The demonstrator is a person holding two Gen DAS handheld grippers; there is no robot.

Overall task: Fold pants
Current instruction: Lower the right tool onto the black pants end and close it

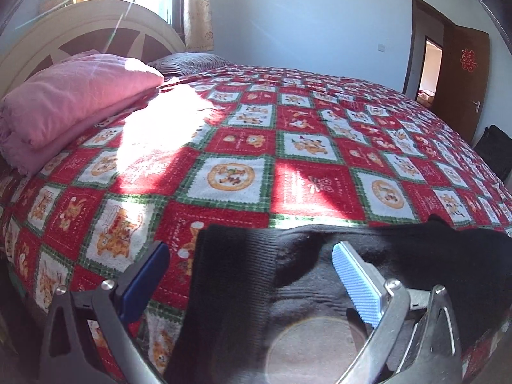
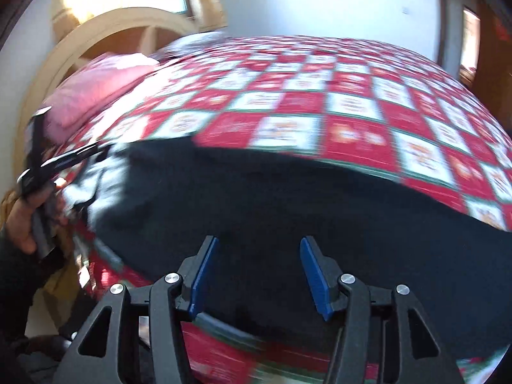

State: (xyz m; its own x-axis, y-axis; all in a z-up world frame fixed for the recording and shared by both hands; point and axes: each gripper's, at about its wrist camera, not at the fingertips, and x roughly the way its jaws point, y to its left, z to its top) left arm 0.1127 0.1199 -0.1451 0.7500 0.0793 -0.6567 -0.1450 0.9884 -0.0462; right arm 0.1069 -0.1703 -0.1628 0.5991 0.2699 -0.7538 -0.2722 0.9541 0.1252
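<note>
Black pants (image 1: 288, 288) lie on the near edge of a bed with a red, white and green checked bedspread (image 1: 256, 147). In the left wrist view my left gripper (image 1: 249, 256) is open, its jaws straddling the ribbed waistband end of the pants, empty. In the right wrist view, which is blurred, the pants (image 2: 288, 198) spread wide across the near bed. My right gripper (image 2: 259, 249) is open just above the dark cloth, holding nothing. The left gripper and the hand holding it show at the far left of the right wrist view (image 2: 41, 172).
A folded pink quilt (image 1: 70, 99) lies at the head of the bed by a cream headboard (image 1: 80, 22). A striped pillow (image 1: 188, 62) sits beside it. A brown door (image 1: 460, 73) stands open at the far right, and a dark bag (image 1: 496, 147) stands beyond the bed.
</note>
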